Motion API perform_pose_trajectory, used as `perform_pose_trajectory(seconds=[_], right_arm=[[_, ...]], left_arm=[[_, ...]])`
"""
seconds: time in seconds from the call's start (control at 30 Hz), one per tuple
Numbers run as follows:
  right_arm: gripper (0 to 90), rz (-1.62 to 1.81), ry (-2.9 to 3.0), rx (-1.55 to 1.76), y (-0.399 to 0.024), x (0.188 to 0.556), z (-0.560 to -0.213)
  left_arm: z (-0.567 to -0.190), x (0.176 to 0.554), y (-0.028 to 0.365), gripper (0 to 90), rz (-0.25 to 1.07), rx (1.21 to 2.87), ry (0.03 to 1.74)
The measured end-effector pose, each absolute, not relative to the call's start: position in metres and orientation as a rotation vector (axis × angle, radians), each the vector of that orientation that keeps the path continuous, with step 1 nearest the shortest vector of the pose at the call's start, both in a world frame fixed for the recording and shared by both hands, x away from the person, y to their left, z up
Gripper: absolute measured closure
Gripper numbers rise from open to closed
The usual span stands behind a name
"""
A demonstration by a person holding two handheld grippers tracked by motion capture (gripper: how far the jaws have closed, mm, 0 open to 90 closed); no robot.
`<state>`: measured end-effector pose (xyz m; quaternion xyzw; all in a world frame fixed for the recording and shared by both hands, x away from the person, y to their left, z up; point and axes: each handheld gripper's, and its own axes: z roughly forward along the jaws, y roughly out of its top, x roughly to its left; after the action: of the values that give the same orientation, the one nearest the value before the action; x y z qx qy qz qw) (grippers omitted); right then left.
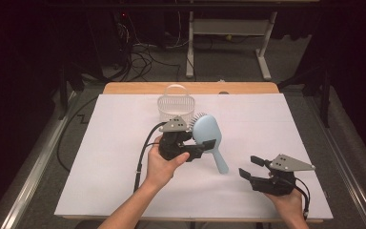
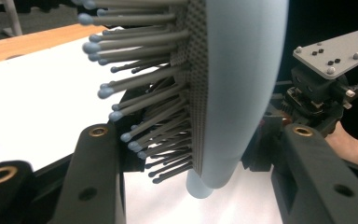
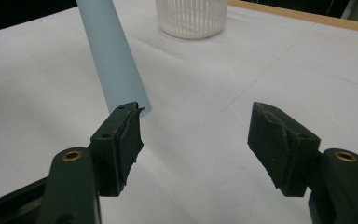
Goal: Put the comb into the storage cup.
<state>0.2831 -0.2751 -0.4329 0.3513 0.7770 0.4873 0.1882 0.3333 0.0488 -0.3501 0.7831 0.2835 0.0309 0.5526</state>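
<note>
While the left gripper [image 1: 201, 144] clamps the blue hairbrush [image 1: 208, 134], the right gripper [image 1: 250, 166] stands released nearby.

Bright, evenly lit white table, dark surroundings, soft shadows, close-ups blurred.

I count 1 hairbrush [image 1: 208, 134], light blue w/ grey bristles. I count 1 basket [image 1: 175, 107], white, w/ 1 handle over the top. I count 2 hand-held grippers: the left hand-held gripper [image 1: 201, 144] & the right hand-held gripper [image 1: 250, 166]. Each has 2 black jaws, so 4 jaws total. Each has 1 grey three-corner plate on top, so 2 plates. I see 2 hands, 1 per gripper. I see 1 desk [image 1: 124, 143], w/ 1 white sheet on it.
</note>
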Motion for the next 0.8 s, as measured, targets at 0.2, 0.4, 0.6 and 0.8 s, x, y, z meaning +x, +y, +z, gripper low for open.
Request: perform_pose_trajectory(seconds=[0.2,0.4,0.6,0.8], right_arm=[[35.7,1.381,2.143,1.018,-0.293,0.28,-0.435],[35.7,1.377,2.107,1.064,-0.309,0.276,-0.438],[34.5,1.397,2.064,1.099,-0.319,0.272,-0.443],[32.9,1.383,2.036,1.095,-0.328,0.267,-0.448]], left_arm=[[-0.348,0.334,0.055,51.8,0.096,1.851,0.686],[-0.346,0.334,0.06,51.8,0.114,1.842,0.695],[-0.345,0.336,0.064,51.7,0.115,1.821,0.703],[-0.343,0.339,0.07,51.7,0.126,1.811,0.724]])
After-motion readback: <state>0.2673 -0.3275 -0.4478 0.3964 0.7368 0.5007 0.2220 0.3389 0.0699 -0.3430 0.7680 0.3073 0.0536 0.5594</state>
